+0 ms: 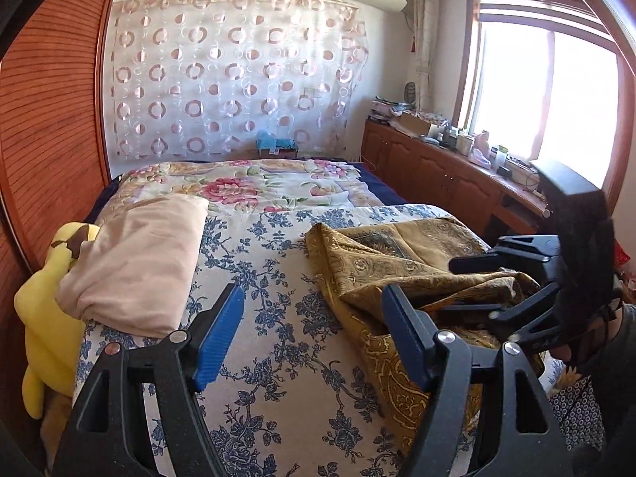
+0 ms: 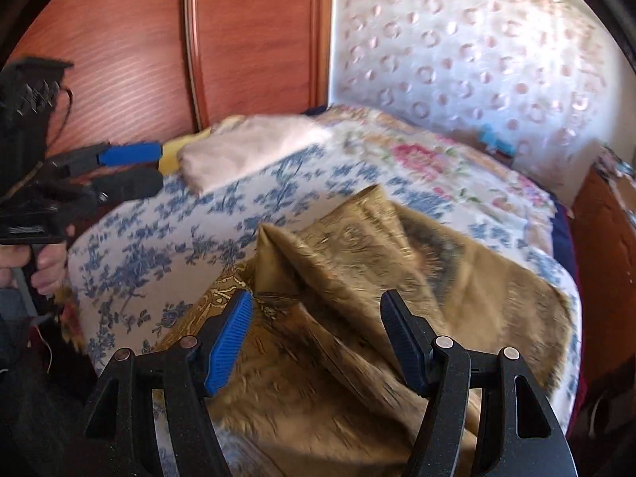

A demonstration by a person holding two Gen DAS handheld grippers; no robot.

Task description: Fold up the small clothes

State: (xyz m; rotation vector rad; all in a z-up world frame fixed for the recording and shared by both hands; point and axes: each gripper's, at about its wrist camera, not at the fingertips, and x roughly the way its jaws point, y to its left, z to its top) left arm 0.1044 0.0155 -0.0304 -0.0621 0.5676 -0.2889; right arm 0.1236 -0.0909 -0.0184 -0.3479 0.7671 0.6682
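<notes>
A crumpled gold-brown patterned garment [image 1: 397,274] lies on the blue-flowered bed cover [image 1: 278,357], at the near right side. My left gripper [image 1: 310,338] is open and empty, hovering over the bed cover just left of the garment. My right gripper [image 2: 318,338] is open, directly above the garment [image 2: 357,318], holding nothing. In the left wrist view the right gripper [image 1: 457,282] reaches in from the right over the garment. In the right wrist view the left gripper [image 2: 159,167] shows at the far left, open.
A folded pink cloth [image 1: 139,262] lies on the bed at the left, by a yellow plush toy [image 1: 43,310]. A wooden wardrobe [image 1: 47,119] stands left. A floral blanket [image 1: 246,187] covers the far bed. A cluttered wooden cabinet [image 1: 445,167] runs under the window at right.
</notes>
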